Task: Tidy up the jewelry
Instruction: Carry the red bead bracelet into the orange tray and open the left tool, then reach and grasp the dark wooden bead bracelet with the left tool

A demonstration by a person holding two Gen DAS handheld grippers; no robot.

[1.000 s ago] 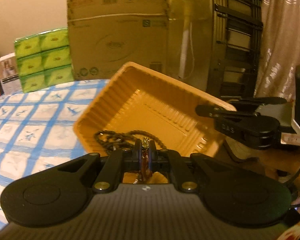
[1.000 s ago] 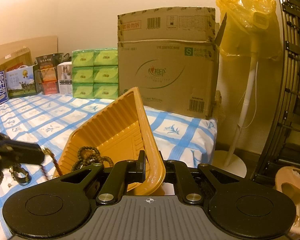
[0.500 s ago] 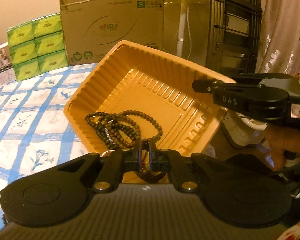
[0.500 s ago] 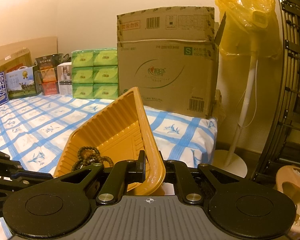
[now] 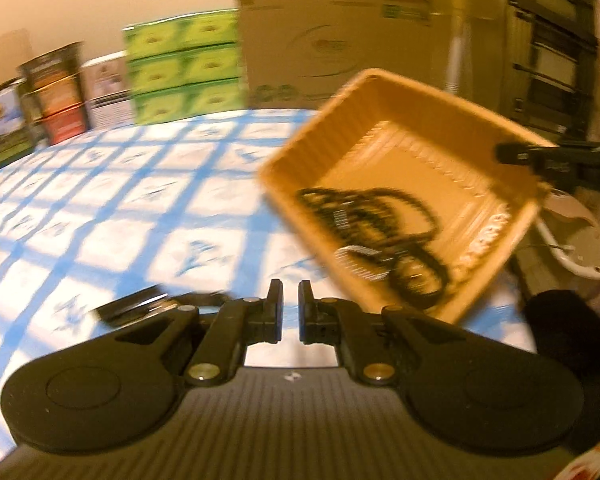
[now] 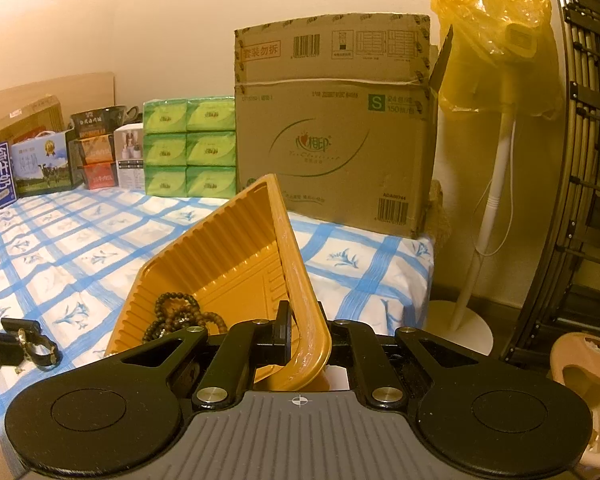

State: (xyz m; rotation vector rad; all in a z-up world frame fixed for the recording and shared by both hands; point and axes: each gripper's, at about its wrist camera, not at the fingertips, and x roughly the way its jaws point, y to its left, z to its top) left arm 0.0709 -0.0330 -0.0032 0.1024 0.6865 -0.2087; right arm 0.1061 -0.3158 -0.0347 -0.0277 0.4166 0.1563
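An orange ribbed tray [image 5: 400, 168] is tilted up off the blue-checked cloth, and my right gripper [image 6: 304, 328] is shut on its near rim. In the left wrist view the right gripper [image 5: 516, 154] shows at the tray's right corner. Dark bead strands [image 5: 364, 216] lie in a heap inside the tray [image 6: 228, 264], and one dark loop [image 5: 416, 280] rests by its near corner. The beads [image 6: 176, 312] also show past the rim. My left gripper [image 5: 291, 292] hangs over the cloth left of the tray, shut with nothing between its fingers. A dark strap piece [image 5: 132, 308] lies just left of it.
A big cardboard box [image 6: 332, 128], green tissue packs [image 6: 188, 148] and small cartons [image 6: 32, 164] line the back of the table. The table ends at the right, where a bagged floor fan [image 6: 496, 60] and a black rack [image 5: 552, 48] stand. More dark jewelry [image 6: 40, 350] lies on the cloth at the left.
My left gripper pulled back from over the tray, leftward and lower over the cloth. The brown piece between its fingers is gone, and a new loop lies in the tray. The right gripper and tray stayed still.
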